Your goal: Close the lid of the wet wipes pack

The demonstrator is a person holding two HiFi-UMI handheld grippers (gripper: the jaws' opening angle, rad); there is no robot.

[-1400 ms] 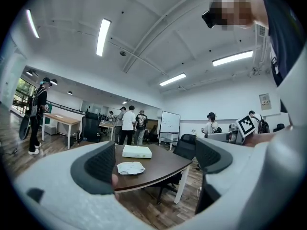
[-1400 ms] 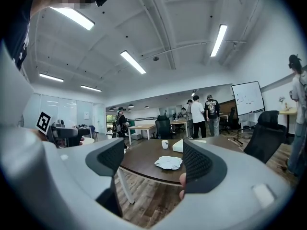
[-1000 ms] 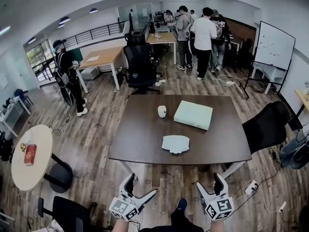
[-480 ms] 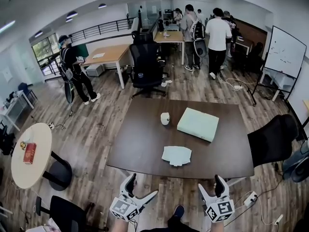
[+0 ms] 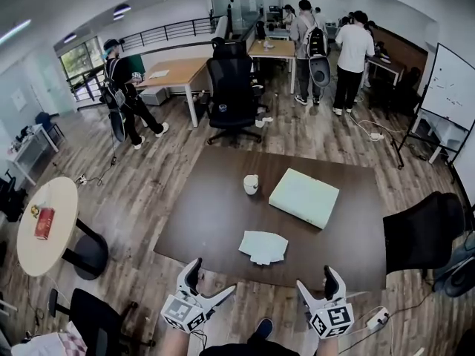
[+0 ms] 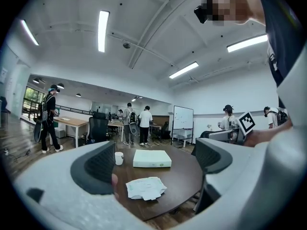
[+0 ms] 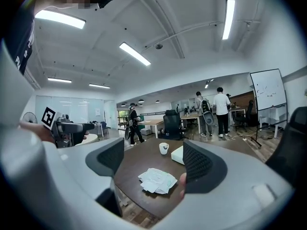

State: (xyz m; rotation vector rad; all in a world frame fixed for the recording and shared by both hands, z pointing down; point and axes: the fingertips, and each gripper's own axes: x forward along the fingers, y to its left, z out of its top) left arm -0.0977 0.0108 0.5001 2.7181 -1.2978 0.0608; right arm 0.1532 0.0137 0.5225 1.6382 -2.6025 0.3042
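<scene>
The wet wipes pack (image 5: 263, 247) is a flat, crumpled white packet near the front edge of the dark brown table (image 5: 208, 221). It also shows in the left gripper view (image 6: 145, 188) and the right gripper view (image 7: 157, 180). Both grippers are short of the table, over the wooden floor. My left gripper (image 5: 211, 279) is open and empty (image 6: 153, 164). My right gripper (image 5: 317, 280) is open too; its jaws have just been opening, with nothing between them (image 7: 153, 162). Whether the pack's lid is up I cannot tell.
A pale green flat box (image 5: 304, 197) and a white cup (image 5: 251, 185) stand further back on the table. A black chair (image 5: 423, 232) is at the table's right end and an office chair (image 5: 231, 95) behind it. A round side table (image 5: 44, 225) stands left. Several people stand beyond.
The view and both grippers have moved forward toward the table, so its front edge and the wipes pack are nearer. The person in dark clothes at the left has walked further away.
</scene>
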